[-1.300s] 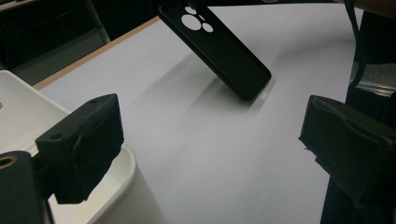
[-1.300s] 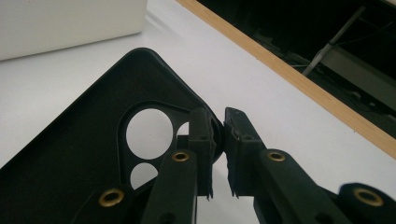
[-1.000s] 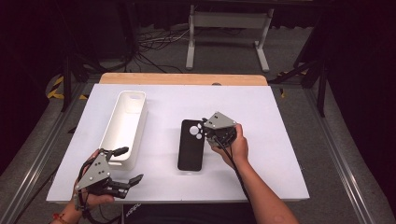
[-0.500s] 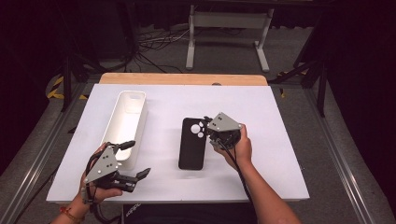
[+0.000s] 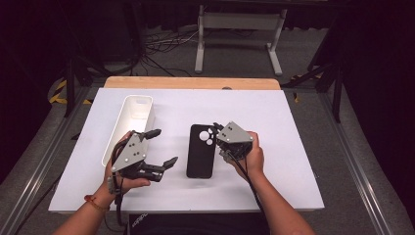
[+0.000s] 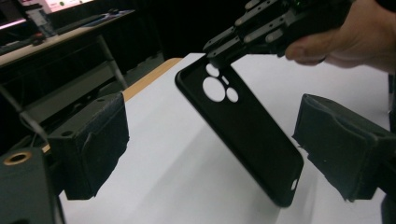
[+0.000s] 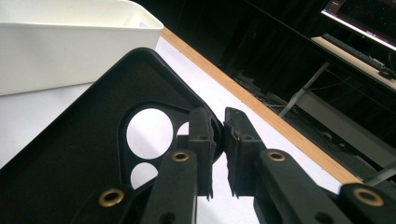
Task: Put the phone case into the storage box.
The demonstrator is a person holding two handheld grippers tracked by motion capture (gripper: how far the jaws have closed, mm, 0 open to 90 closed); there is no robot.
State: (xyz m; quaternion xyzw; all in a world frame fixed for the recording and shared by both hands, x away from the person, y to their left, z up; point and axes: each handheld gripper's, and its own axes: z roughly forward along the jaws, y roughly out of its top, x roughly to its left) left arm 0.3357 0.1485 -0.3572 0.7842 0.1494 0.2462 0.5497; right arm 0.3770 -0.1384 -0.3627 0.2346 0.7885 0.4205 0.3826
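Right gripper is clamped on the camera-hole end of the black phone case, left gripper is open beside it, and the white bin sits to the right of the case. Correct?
Not quite. The high view shows the white bin to the left of the black phone case, not the right. The rest stands: the right gripper is shut on the case's camera-hole end, and the left gripper is open beside it.

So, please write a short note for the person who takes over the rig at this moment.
Right gripper: shut on the rim of the black phone case at its camera-hole end, lifting that end; the far end rests on the white table.
Left gripper: open, fingers apart, held beside the case and aimed at it, holding nothing.
White bin: on the table, left of the case; I cannot see anything in it.
Done: case gripped and tilted up.
Left: probably take the case's free end with the left gripper, then move it, perhaps into the bin.
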